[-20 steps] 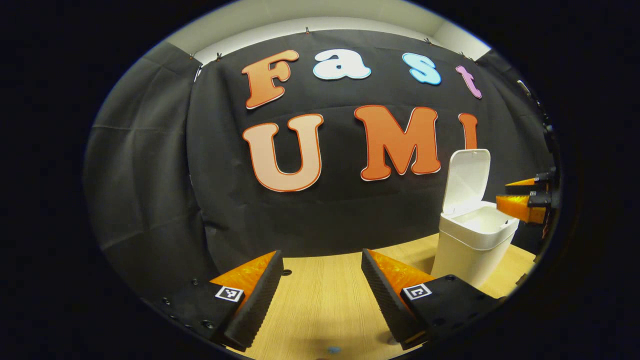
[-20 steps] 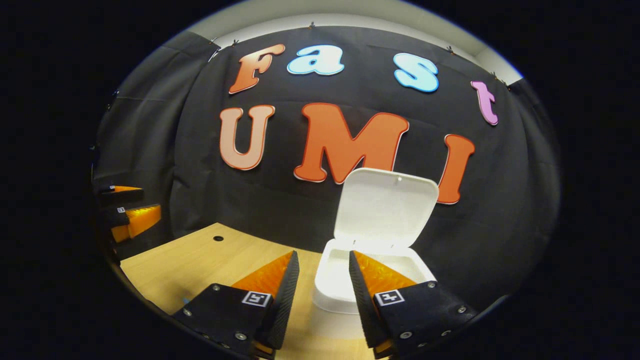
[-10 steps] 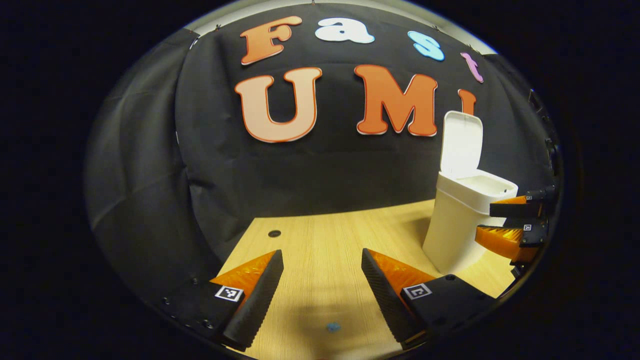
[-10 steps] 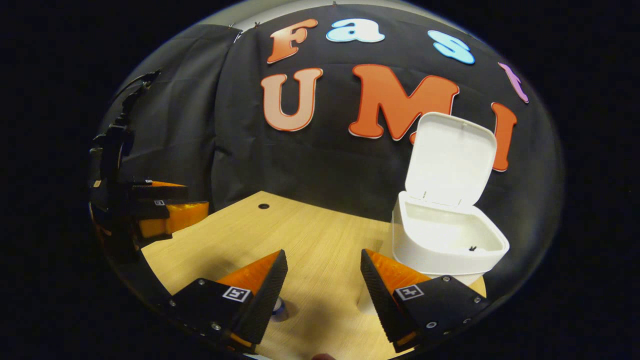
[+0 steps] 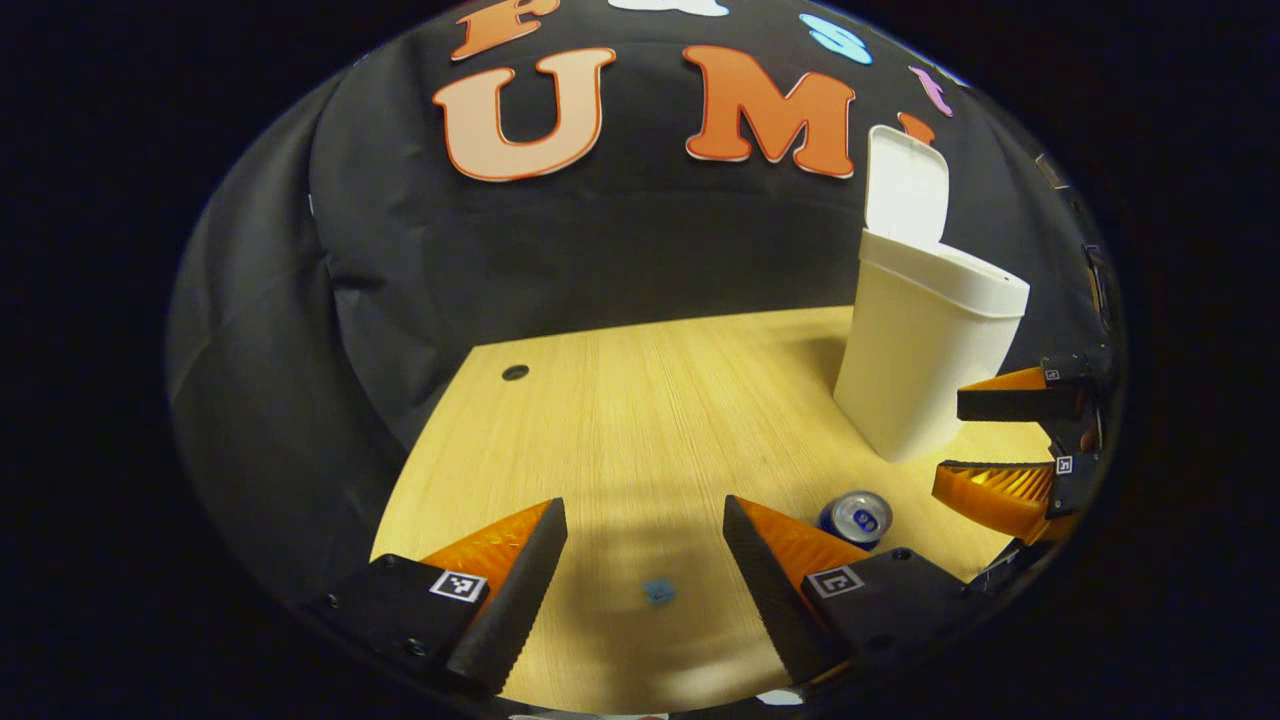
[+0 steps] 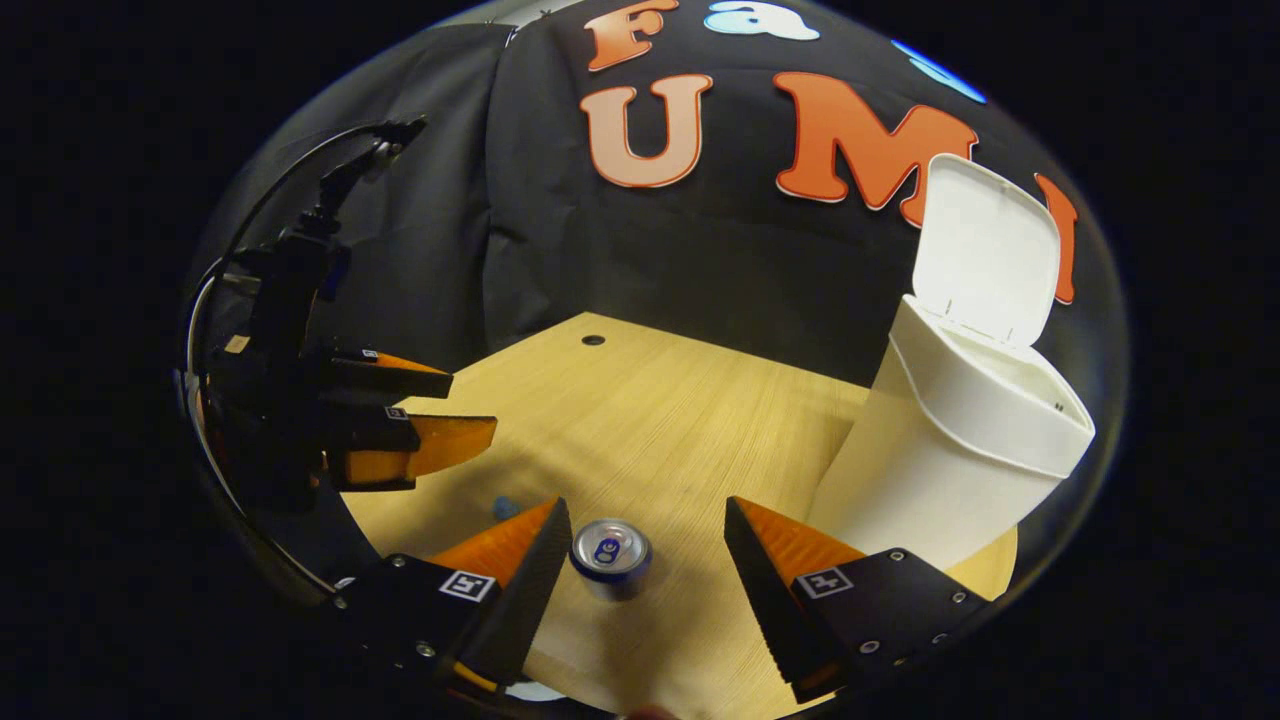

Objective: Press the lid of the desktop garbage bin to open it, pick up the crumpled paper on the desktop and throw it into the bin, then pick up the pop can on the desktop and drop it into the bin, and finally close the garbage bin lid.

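In the left gripper view, the left gripper (image 5: 645,560) hangs over the desk (image 5: 620,400), fingers apart; the can (image 5: 857,518) stands just right of them, before the bin (image 5: 925,350), lid (image 5: 906,186) up.

In the right gripper view, the right gripper (image 6: 645,560) has fingers apart, the can (image 6: 610,555) between them, untouched.

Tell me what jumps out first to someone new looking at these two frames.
The tall white plastic bin grabs the eye, standing at the right of the pale wooden desktop with its hinged lid flipped up. Next is the upright blue-and-silver pop can near the bin's base, framed between the open fingers of the right claw. The left claw, also open, hovers over bare desktop.
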Action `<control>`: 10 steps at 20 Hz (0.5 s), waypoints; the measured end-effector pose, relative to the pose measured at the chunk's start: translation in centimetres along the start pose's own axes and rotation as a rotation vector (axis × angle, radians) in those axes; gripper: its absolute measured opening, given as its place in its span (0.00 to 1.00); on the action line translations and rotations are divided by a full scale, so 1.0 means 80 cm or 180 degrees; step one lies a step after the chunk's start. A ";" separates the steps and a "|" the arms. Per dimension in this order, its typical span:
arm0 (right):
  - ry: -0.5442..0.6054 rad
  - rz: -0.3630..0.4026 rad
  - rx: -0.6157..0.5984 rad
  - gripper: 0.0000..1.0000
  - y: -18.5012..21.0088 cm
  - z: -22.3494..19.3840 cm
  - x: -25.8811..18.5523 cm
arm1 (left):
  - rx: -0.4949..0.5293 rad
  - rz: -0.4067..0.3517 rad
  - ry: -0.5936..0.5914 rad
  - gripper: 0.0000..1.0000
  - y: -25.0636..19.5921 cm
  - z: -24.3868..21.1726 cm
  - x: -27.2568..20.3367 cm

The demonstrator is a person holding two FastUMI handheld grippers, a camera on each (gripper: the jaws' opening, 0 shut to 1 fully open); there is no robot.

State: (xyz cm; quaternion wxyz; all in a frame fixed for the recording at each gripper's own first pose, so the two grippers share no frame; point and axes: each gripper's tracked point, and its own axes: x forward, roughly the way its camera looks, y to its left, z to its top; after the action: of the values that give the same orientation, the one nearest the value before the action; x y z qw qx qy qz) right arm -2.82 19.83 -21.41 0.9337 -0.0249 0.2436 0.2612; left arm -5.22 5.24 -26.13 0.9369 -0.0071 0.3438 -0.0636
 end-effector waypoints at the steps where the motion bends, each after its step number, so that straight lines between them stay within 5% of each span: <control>1: 0.0054 0.0011 -0.0004 0.94 0.004 -0.009 0.003 | -0.0002 -0.0032 0.0077 1.00 -0.002 -0.012 0.005; 10: 0.0472 -0.0013 0.0081 0.94 0.011 -0.073 0.049 | 0.0028 -0.0269 0.0626 0.96 -0.015 -0.086 0.039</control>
State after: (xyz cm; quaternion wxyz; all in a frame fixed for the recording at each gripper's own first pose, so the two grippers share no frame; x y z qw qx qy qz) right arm -2.96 21.46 -28.33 0.9139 -0.0327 0.3153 0.2536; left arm -7.41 3.89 -33.36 0.8951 -0.0113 0.4332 -0.1050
